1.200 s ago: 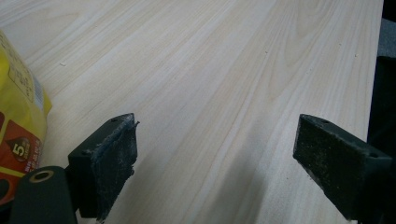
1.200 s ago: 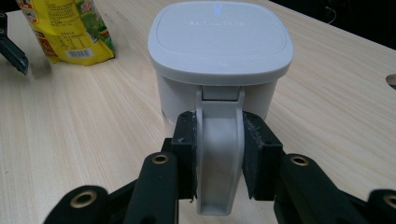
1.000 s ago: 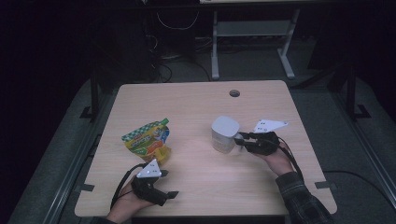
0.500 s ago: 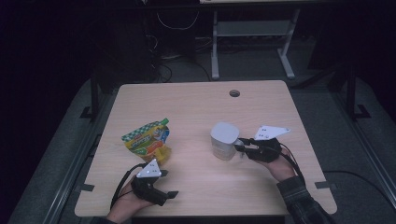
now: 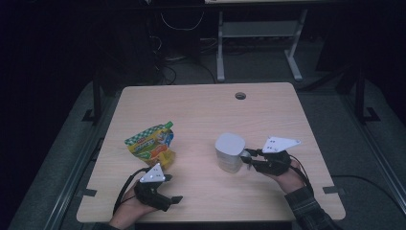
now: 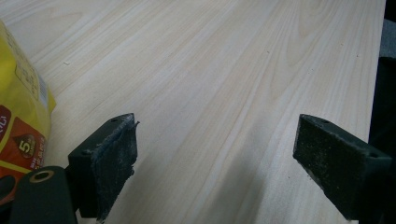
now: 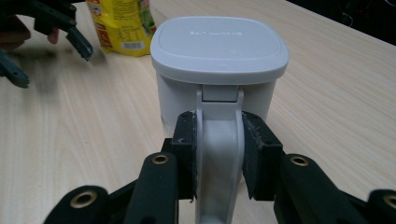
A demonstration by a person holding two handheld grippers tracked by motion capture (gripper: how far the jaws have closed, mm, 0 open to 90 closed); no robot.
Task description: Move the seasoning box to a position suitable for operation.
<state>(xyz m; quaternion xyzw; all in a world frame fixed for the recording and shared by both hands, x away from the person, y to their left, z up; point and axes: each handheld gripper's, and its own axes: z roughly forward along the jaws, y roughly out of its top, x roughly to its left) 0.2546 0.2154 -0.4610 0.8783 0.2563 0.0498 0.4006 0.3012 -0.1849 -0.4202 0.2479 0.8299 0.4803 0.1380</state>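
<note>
Pinching the handle [image 7: 218, 154] of the white lidded jug [image 5: 229, 152] standing mid-tabletop [image 5: 201, 103] is the right claw [image 5: 248, 156], while the left claw [image 5: 176, 198] is spreading wide at seven o'clock beside the yellow snack bag [image 5: 151, 143].

Left tool [image 6: 212, 163] agape, yellow pouch [image 6: 21, 112] beside

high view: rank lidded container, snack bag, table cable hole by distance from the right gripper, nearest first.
From the right gripper:
1. White lidded container: directly at the gripper, which is shut on its handle.
2. Snack bag: farther off on the person's left, lying flat near the left gripper.
3. Cable hole: toward the table's far edge. Its gap looks similar to the bag's, so 2 and 3 are close.
</note>
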